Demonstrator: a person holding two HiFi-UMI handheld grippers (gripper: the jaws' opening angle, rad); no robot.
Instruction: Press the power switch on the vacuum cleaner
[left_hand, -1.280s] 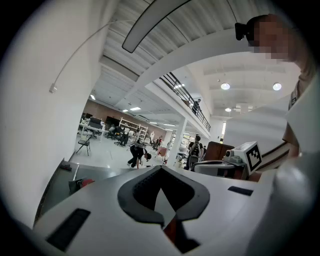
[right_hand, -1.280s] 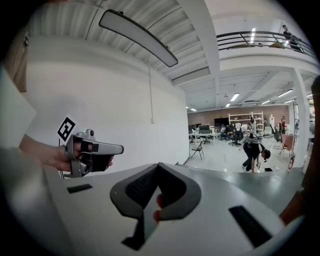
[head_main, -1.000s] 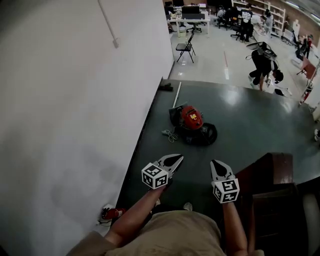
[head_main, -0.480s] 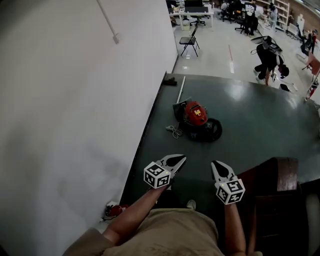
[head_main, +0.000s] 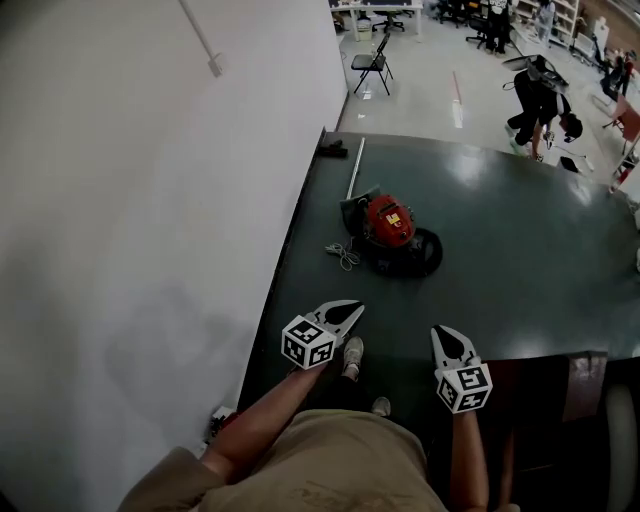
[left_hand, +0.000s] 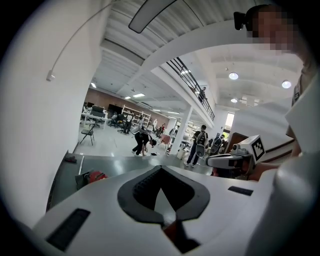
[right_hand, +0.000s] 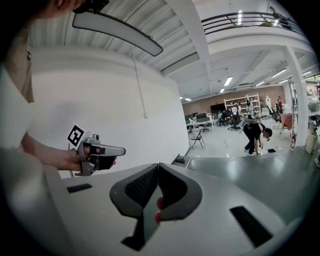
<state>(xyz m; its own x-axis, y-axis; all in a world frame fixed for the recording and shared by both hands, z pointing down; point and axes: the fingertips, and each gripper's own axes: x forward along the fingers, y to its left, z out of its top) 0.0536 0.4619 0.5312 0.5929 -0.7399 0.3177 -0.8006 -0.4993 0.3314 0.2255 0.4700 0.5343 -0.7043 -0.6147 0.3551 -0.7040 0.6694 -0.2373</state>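
Left gripper (head_main: 352, 309) clenched, nothing in it. Right gripper (head_main: 441, 332) clenched too, empty. Both hung by person's legs, well apart from vacuum (head_main: 390, 226). Vacuum sat ahead on floor (head_main: 500, 260), near wall (head_main: 150, 200). Switch looked not pressed yet; whole job left: walk up, reach down, push. Vacuum round, shiny red plastic top, black bottom. Thin pale cord (head_main: 342, 256) tangled beside it. Long thin tube (head_main: 353, 170) lay behind. Floor smooth, shiny, dark green. Wall flat, white.

Dark green floor (head_main: 500, 230) bears red vacuum cleaner (head_main: 388, 222), coiled cord (head_main: 343, 255).
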